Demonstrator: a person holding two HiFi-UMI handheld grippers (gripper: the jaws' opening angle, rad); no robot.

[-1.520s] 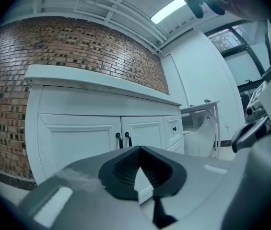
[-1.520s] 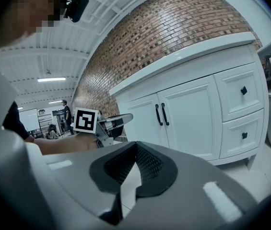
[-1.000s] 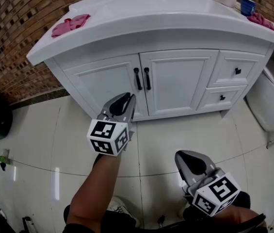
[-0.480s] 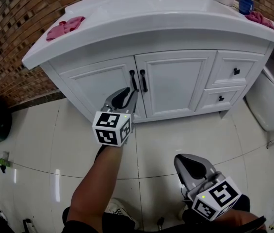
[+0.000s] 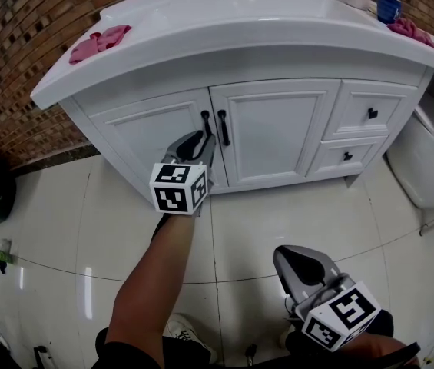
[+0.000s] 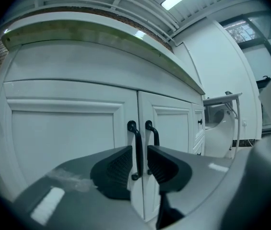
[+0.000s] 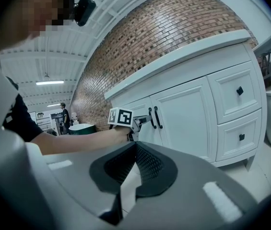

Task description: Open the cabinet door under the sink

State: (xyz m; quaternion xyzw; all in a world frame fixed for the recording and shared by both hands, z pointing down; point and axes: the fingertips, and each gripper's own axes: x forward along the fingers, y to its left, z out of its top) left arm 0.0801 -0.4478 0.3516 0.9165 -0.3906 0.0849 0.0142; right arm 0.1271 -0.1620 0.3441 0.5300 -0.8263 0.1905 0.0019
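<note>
The left gripper (image 6: 139, 158), in the middle of the frame, has its jaws a little apart. The left door handle (image 6: 136, 137) shows in the gap. The right gripper (image 7: 135, 146), lower right, is closed and holds nothing.

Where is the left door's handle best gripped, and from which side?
Grip the handle at mid-bar, from straight in front, one jaw on each side. The bar is upright and stands off the door, and the open left gripper lines up with it.

L gripper (image 5: 203, 140) now nearer L door handle (image 5: 204, 118)
</note>
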